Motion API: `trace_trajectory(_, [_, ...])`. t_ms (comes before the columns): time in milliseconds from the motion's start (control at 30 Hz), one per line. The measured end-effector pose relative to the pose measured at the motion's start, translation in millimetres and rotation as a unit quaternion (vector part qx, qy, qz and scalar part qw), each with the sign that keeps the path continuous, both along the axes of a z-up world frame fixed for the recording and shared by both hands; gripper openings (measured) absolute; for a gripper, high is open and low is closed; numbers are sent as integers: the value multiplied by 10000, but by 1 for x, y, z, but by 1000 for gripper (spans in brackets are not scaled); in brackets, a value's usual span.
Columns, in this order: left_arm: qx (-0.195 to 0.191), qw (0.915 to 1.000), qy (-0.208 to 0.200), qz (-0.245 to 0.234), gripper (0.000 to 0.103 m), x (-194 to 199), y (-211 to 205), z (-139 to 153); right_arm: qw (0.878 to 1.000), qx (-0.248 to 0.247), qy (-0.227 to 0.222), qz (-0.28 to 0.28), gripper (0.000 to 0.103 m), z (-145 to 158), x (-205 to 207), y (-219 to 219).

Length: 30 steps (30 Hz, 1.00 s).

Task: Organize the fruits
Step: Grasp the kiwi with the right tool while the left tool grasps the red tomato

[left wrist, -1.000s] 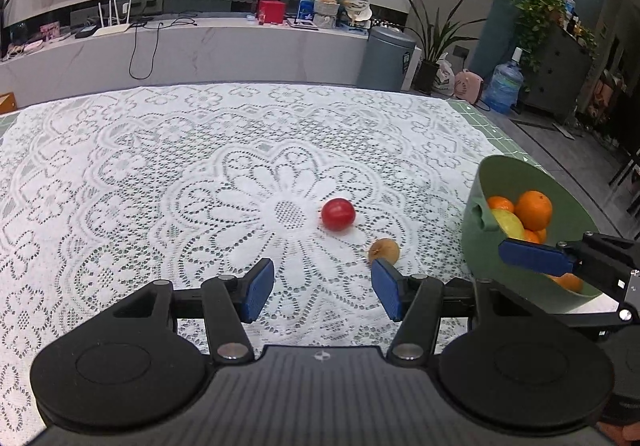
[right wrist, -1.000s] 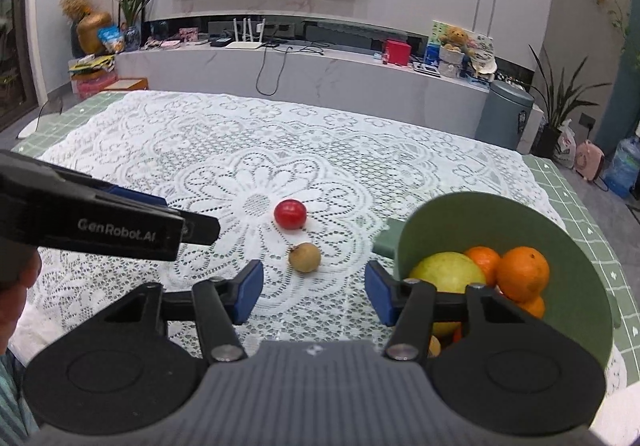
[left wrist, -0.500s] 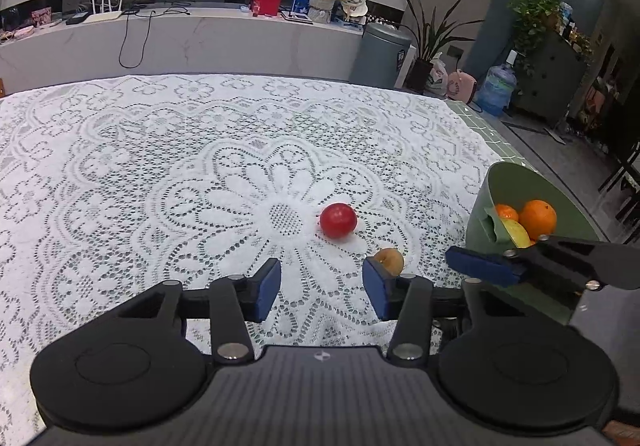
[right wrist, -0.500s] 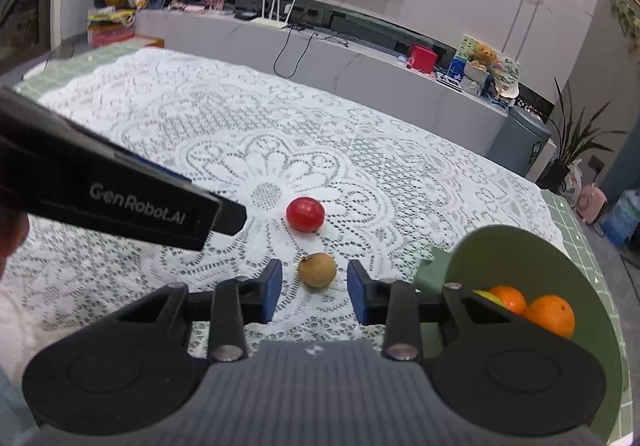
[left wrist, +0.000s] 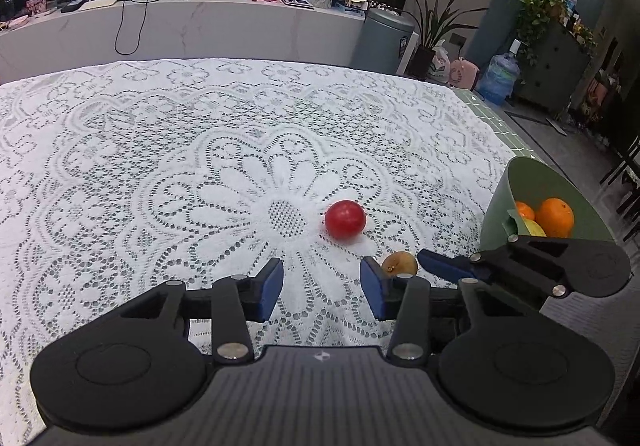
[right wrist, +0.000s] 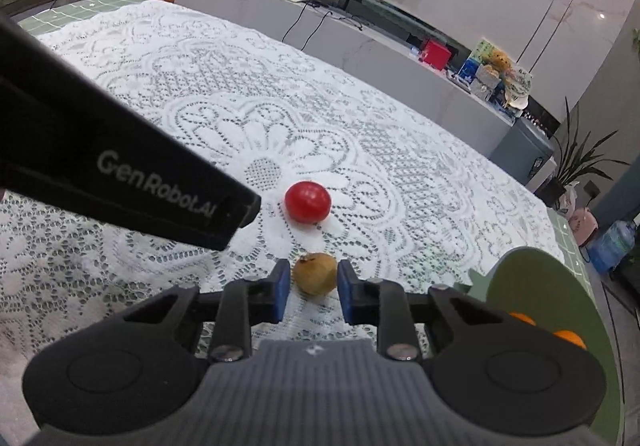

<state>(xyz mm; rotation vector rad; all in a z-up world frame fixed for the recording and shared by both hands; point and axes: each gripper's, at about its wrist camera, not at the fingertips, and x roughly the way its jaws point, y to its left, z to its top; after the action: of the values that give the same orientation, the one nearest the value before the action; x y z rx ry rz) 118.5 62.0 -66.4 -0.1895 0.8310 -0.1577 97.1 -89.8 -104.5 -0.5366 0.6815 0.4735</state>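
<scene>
My right gripper point(right wrist: 310, 292) straddles the small round tan-brown fruit point(right wrist: 314, 273) on the white lace tablecloth point(right wrist: 224, 126), near the green plastic bowl point(right wrist: 532, 278) at right; the jaws are narrowed but not visibly touching it. It looks light, firm and prone to roll, so I'd pinch across its middle. My left gripper point(left wrist: 322, 288) is half open and empty.

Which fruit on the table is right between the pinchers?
The small brown fruit, sitting between the right gripper and its blue pads. The red fruit lies farther out on the lace cloth.
</scene>
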Motion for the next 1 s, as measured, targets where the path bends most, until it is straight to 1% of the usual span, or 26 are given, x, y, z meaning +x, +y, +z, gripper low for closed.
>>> trace_trajectory(200, [-35,10000,43,29,52,5,4,-4,9998,-172,-117,-2,21,-5,2,3])
trace_trajectory(433, [-64,10000,30,-45,52,8,3,-5,9999,-47,-116,-24,20,-2,-1,0])
trace_trajectory(500, [-71,9999,2,-76,52,9,3,-4,9999,6,-125,-10,20,2,-4,-1])
trace_trajectory(600, [-63,9999,-39,-95,52,10,3,1,9994,-21,-355,60,20,12,-12,-3])
trace_trajectory(700, [-35,9999,-88,-131,52,13,2,6,9987,64,-510,54,20,26,-15,-7])
trace_trajectory(833, [25,9996,-138,-228,52,21,-2,11,9974,178,-685,-96,21,41,-13,-17])
trace_trajectory(1000, [103,9990,-117,-409,52,35,-14,6,9954,479,-733,-397,21,56,-8,-39])
